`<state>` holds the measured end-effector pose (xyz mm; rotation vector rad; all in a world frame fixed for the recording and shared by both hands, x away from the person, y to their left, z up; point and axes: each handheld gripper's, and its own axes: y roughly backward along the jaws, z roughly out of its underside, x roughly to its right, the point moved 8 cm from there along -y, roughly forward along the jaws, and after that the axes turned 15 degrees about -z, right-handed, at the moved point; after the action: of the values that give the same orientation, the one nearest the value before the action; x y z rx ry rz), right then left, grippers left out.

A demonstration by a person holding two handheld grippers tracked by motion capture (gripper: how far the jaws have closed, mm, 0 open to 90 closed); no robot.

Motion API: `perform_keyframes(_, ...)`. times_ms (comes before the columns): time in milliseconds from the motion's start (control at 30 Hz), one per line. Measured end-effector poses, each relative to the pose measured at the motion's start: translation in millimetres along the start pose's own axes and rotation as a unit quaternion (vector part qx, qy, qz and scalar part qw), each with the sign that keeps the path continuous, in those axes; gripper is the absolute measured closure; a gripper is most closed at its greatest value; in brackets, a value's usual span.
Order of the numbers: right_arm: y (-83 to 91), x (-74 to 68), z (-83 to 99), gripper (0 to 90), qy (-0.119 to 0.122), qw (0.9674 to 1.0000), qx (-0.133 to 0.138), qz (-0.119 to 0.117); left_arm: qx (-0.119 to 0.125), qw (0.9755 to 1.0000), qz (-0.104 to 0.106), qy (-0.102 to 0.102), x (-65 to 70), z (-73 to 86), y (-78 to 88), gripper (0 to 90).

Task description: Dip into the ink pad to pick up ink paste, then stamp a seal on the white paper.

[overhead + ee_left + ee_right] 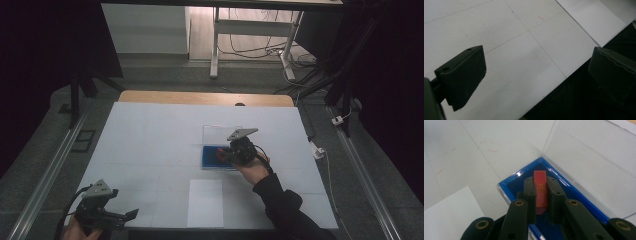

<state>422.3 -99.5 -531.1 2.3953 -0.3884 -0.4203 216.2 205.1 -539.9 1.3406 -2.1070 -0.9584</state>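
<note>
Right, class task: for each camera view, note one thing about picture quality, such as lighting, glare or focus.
High view: dim, with dark surroundings; the white table is the brightest area. Left gripper view: the near jaws are soft and out of focus, and the table edge falls into black. Right gripper view: glare streaks on the clear lid and the blue tray rim; the red block stays fairly sharp.

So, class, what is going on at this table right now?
A person works at a white table with a claw in each hand. The right claw is shut on a small red block, holding it over the blue base of an open clear case, whose clear lid lies folded back. The left claw is open near the table's front edge, holding nothing. A white sheet lies close to the case.
</note>
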Motion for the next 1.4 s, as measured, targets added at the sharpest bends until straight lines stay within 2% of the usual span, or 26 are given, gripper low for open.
perform_keyframes(233,9.0,-4.1,0.6,80.0,-0.002,1.0000,0.003,0.000,0.000,1.0000,0.001,0.000,0.0,0.0,0.1,1.8)
perform_keyframes(667,26.3,-19.9,2.4,79.9,0.001,0.9997,0.018,-0.019,-0.001,1.0000,0.004,0.001,0.0,0.0,-0.1,2.0)
perform_keyframes(833,31.2,-28.7,3.3,79.9,0.004,0.9993,0.025,-0.028,-0.001,1.0000,0.004,0.001,-0.2,0.1,0.1,2.0)
perform_keyframes(967,36.3,-37.5,7.9,79.8,0.013,0.9994,0.018,-0.029,-0.001,1.0000,0.004,0.001,-0.1,0.1,0.2,2.2)
perform_keyframes(1167,42.5,-46.2,11.5,79.8,0.015,0.9991,0.022,-0.032,0.000,1.0000,0.003,-0.001,0.4,-0.1,0.3,2.2)
perform_keyframes(1400,42.8,-56.3,11.6,79.8,0.018,0.9986,0.027,-0.042,0.001,1.0000,0.005,0.000,0.2,-0.2,0.3,2.2)
